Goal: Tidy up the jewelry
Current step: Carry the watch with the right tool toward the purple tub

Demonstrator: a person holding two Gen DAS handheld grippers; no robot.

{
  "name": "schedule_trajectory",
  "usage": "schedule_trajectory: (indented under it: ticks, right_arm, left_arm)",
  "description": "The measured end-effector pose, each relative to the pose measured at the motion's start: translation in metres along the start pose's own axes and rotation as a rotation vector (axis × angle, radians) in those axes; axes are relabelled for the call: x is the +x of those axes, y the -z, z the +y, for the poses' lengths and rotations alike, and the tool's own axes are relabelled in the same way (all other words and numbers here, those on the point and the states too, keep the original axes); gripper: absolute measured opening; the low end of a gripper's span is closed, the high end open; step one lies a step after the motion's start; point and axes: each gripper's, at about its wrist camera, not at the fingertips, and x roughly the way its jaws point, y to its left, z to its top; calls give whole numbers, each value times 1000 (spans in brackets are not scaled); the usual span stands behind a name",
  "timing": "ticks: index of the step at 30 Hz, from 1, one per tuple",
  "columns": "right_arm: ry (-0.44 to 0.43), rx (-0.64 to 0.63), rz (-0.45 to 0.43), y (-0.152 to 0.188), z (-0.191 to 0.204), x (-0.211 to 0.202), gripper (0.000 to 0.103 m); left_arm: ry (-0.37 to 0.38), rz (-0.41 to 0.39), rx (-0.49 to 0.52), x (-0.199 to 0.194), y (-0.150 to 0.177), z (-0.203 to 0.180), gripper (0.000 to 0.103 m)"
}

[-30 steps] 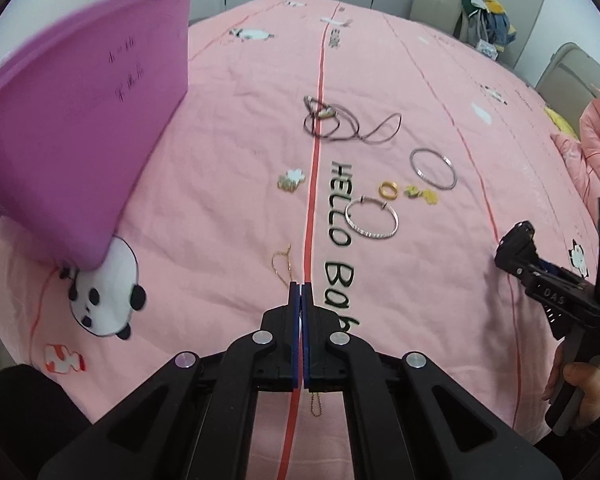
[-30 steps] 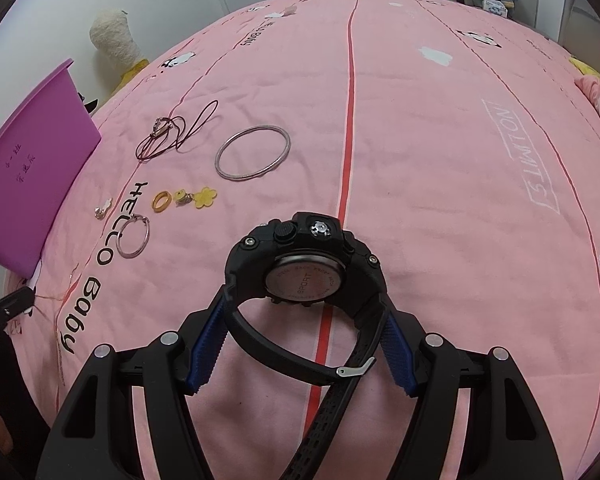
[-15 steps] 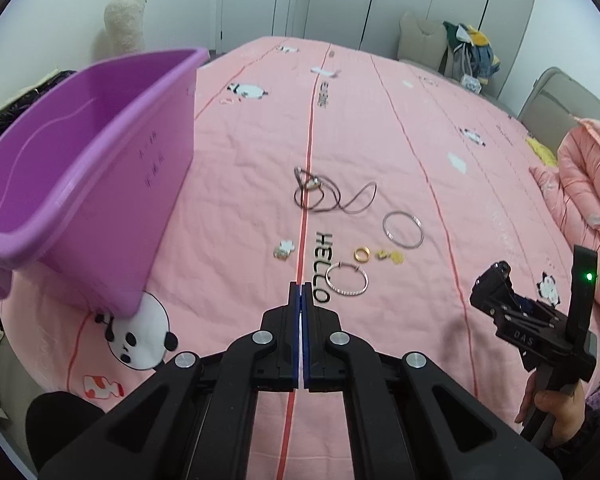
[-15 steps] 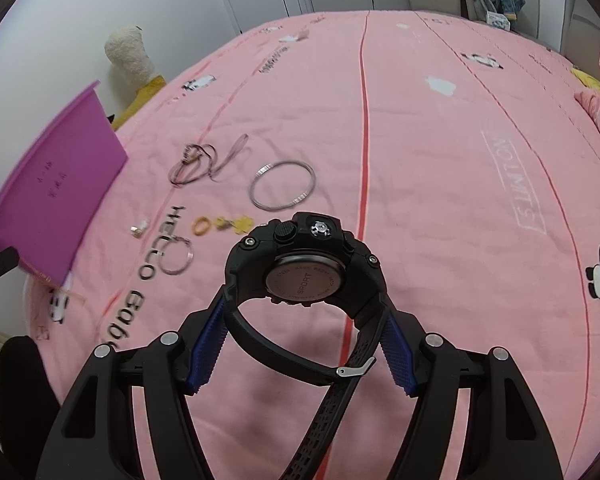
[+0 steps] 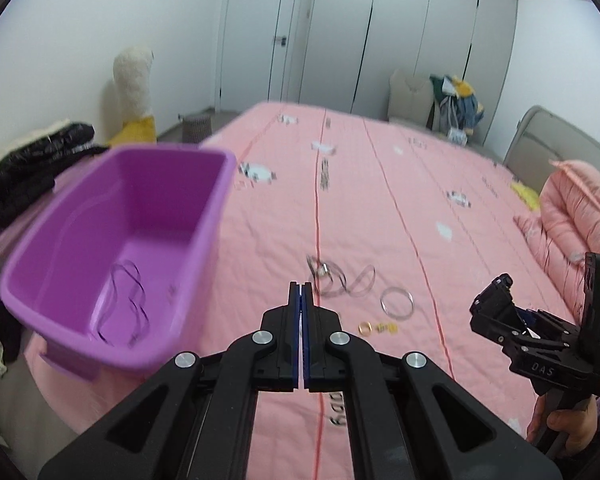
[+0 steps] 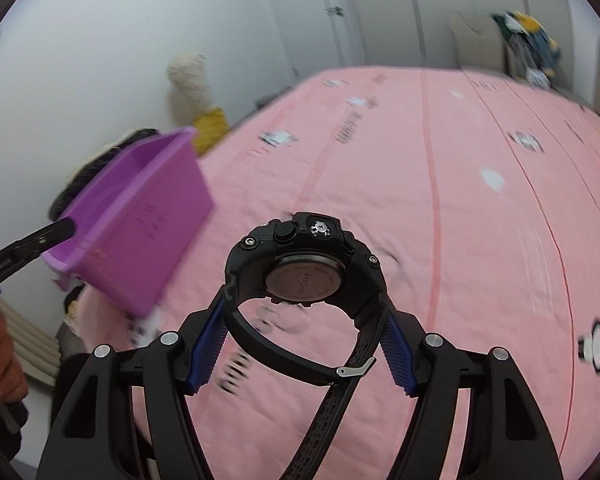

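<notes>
My right gripper (image 6: 302, 312) is shut on a black sport watch (image 6: 304, 264), its blue pads pressing the strap on both sides, the case back facing the camera. It hangs above the pink bed; in the left wrist view the right gripper (image 5: 500, 304) shows at the right. My left gripper (image 5: 300, 286) is shut, pads pressed together, with nothing visible between them. A purple bin (image 5: 112, 248) stands at the bed's left edge with thin dark loops (image 5: 124, 300) inside. On the bedspread lie a cord necklace (image 5: 332, 280), a silver bangle (image 5: 397, 301), a gold ring (image 5: 365, 327) and a yellow charm (image 5: 388, 327).
The pink bedspread (image 5: 380, 208) stretches far back toward white wardrobe doors. Dark clothes (image 5: 28, 168) and a plush toy (image 5: 134, 80) sit left of the bin. A pink padded jacket (image 5: 576, 208) lies at the right. A hand (image 5: 568, 428) holds the right gripper's handle.
Both grippers have risen and tilted upward, so the bed looks farther and the room's back wall shows. The bin's inside has come into sight. The watch stays clamped in the right gripper.
</notes>
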Motion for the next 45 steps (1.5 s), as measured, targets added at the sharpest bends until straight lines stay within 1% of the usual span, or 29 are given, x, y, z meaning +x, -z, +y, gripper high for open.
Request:
schedule_trajectory:
  ticks: [3, 6, 8, 11, 15, 18, 21, 23, 26, 31, 32, 38, 43, 45]
  right_arm:
    - [-65, -41, -35, -28, 34, -1, 66]
    - [-134, -75, -63, -56, 69, 2, 66]
    - [-181, -106, -74, -75, 95, 9, 66]
    - [-228, -146, -73, -94, 126, 22, 66]
    - [-301, -182, -38, -120, 169, 53, 66]
    - [-327, -208, 6, -129, 197, 81, 66]
    - [-338, -245, 44, -135, 222, 107, 66]
    - [-347, -263, 73, -138, 234, 123, 66]
    - [-347, -283, 136, -139, 253, 155, 66]
    - [-314, -326, 224, -132, 269, 196, 66]
    - [-307, -332, 237, -129, 271, 201, 66]
    - [-240, -383, 345, -119, 286, 242, 66]
    - [-169, -415, 437, -110, 295, 271, 66]
    - [-136, -431, 447, -108, 296, 277, 67]
  left_arm:
    - [-5, -52, -3, -17, -21, 20, 1]
    - [-34, -91, -7, -30, -40, 43, 1]
    - [-53, -100, -20, -35, -50, 61, 1]
    - [-93, -105, -50, -38, -63, 95, 1]
    - [-157, -101, -83, -34, -70, 131, 1]
    - [-202, -83, -119, -24, -70, 158, 1]
    - [-222, -47, -162, -12, -63, 178, 1]
    - [-219, -22, -194, -4, -57, 190, 1]
    - [-236, 11, -217, 12, -48, 202, 1]
    - [-259, 67, -258, 32, -35, 219, 1]
    - [-267, 90, -272, 38, -33, 223, 1]
    - [-305, 169, -301, 57, -23, 234, 1]
    - [-321, 257, -331, 73, -16, 245, 1]
    - [-325, 284, -343, 77, -15, 247, 2]
